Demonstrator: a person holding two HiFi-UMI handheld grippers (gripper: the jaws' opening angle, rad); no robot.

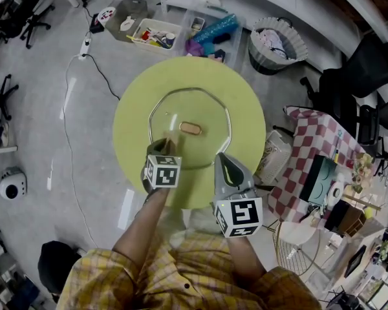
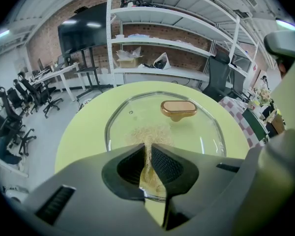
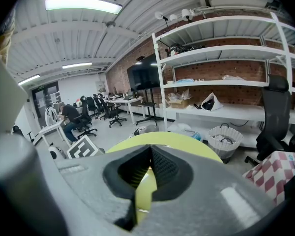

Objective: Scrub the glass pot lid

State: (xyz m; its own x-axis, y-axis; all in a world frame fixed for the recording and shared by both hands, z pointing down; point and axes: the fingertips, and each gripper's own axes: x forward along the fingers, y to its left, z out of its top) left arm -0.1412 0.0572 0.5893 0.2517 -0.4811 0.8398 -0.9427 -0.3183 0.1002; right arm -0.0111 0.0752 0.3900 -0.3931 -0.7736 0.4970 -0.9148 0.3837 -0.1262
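A glass pot lid (image 1: 193, 124) lies flat at the middle of a round yellow-green bench (image 1: 246, 108), its tan oval handle (image 1: 190, 128) facing up. The left gripper (image 1: 165, 144) is at the lid's near-left edge. In the left gripper view, the left gripper (image 2: 148, 150) has its jaws closed on a thin, tan, fibrous scrub pad (image 2: 148, 136), which stands on edge between them. The pad's far end fans out on the glass of the lid (image 2: 196, 132), on the near side of the handle (image 2: 178, 108) and apart from it. The bench (image 2: 83, 136) shows all around the lid.

The right gripper (image 1: 222, 160) is over the near-right part of the bench, just beside the lid's near rim; whether it touches the lid cannot be told. In the right gripper view, the right gripper (image 3: 150, 155) has its jaws shut against each other with nothing between them, and the bench (image 3: 179, 140) shows beyond and below them.

The person's arms, in yellow plaid sleeves (image 1: 181, 276), reach in from the bottom of the head view. On the floor beyond the bench stand a white basket (image 1: 278, 44) and clear bins of small items (image 1: 156, 34). A red-checked cloth (image 1: 310, 150) lies to the right. White shelving (image 2: 162, 38) runs along a brick wall.
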